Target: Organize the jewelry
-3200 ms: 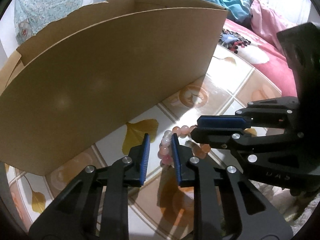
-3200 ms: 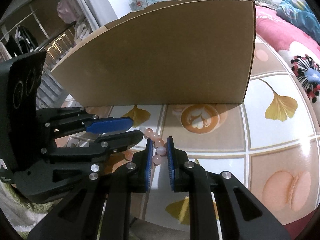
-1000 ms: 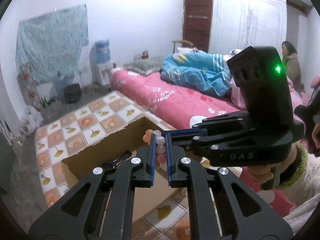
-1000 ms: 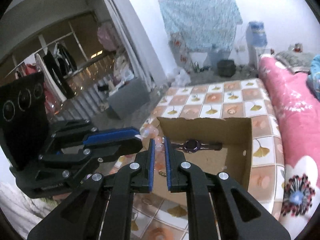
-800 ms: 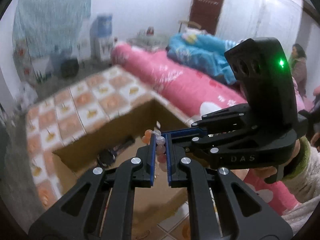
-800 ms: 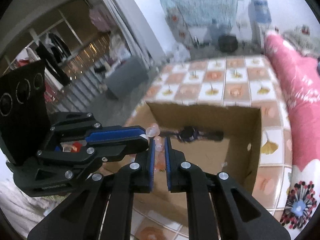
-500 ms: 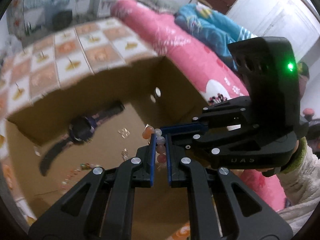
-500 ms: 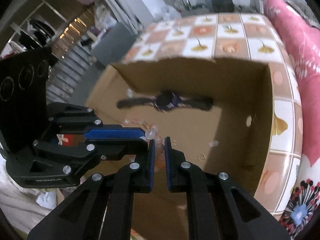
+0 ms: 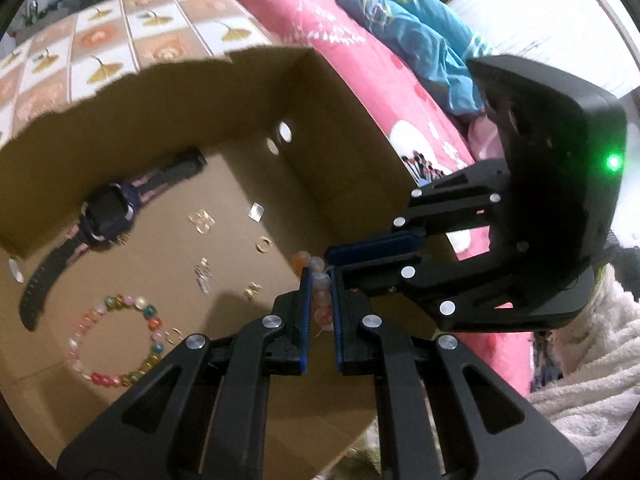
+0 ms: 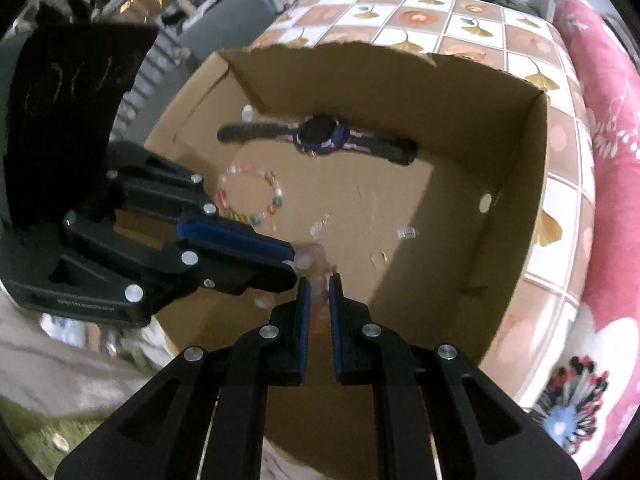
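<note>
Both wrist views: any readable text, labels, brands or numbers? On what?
No text reads legibly in either view.
Black left gripper: a line of small lettering on its lower body, seen from the right wrist, too blurred to read.
Dark wristwatch with a purple bezel: face dark, no digits show.
Brown cardboard box: no print on the walls or floor in view.

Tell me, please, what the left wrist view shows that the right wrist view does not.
Only the left wrist view shows the blue blanket and the green light on the right gripper. Only the right wrist view shows the left gripper from outside. Both show the cardboard box, the watch, the multicoloured bracelet and the pink bead bracelet, clamped.
</note>
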### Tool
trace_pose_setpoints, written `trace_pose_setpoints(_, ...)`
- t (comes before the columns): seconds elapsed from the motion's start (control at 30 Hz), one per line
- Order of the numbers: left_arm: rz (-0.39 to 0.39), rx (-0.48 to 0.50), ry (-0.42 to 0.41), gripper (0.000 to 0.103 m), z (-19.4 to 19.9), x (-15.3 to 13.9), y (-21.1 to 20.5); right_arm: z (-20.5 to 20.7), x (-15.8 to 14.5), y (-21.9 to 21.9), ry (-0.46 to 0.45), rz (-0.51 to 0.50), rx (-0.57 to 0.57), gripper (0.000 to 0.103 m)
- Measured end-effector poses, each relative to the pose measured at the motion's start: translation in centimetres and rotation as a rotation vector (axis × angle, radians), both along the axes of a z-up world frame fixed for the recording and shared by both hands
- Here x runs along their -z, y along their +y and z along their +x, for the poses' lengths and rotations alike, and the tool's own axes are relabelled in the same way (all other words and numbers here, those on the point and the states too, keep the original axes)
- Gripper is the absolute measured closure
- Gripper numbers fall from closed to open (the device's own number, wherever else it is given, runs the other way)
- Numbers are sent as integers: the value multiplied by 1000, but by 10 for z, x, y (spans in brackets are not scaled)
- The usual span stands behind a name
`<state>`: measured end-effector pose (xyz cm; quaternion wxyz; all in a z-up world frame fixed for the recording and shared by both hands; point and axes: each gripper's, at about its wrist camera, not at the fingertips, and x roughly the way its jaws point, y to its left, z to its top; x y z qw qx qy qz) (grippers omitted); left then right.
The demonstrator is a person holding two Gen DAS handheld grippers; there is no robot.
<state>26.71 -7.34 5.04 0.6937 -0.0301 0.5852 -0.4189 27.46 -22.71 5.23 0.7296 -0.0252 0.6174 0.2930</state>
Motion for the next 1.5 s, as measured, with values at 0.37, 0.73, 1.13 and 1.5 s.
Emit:
trace_pose_setpoints(0.37,34,36,78,84,-6,22,-19,-10,-7,8,-23,-234,-101,79)
trace_pose_setpoints(0.73,16,-129,-259,55,-41,-46,37,-31,-57,-26,-254,-72,116,63)
trace_pose_setpoints(1.13,82,-607,-211,19,-69,-11,169,-35,10,-84,-136,153,482,56)
trace_pose_setpoints(1.5,-15,-600,-127,19,-109,16,161,-63,11,-62,-176,116,478,53)
